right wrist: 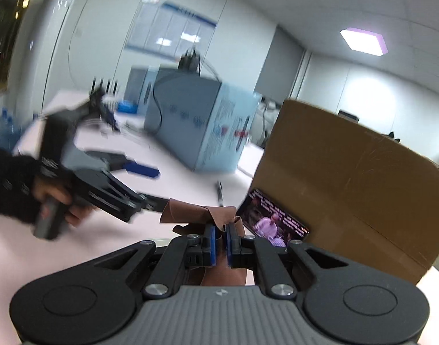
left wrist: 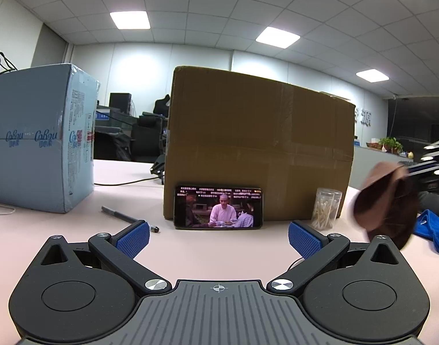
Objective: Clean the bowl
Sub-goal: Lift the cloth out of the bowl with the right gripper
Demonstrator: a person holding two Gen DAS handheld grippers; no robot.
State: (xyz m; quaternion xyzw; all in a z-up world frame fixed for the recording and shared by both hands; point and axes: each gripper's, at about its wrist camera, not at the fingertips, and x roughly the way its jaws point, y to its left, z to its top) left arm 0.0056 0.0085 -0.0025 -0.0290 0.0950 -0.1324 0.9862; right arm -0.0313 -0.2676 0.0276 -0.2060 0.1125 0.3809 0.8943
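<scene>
My left gripper point(left wrist: 218, 237) is open and empty, low over the pale table point(left wrist: 213, 258), facing a phone. It also shows in the right wrist view point(right wrist: 139, 184), blurred, held by a gloved hand. My right gripper point(right wrist: 221, 237) is shut on a brown cloth point(right wrist: 202, 215), held above the table. The brown cloth also shows at the right of the left wrist view point(left wrist: 386, 207), hanging from the right gripper's fingers point(left wrist: 423, 168). No bowl is in view.
A large cardboard box point(left wrist: 257, 146) stands behind a phone point(left wrist: 218, 207) playing video. A jar of cotton swabs point(left wrist: 326, 208) is beside it. A light blue carton point(left wrist: 32, 141) is at left, a pen point(left wrist: 127, 218) lies near it, a blue cloth point(left wrist: 433, 230) at right.
</scene>
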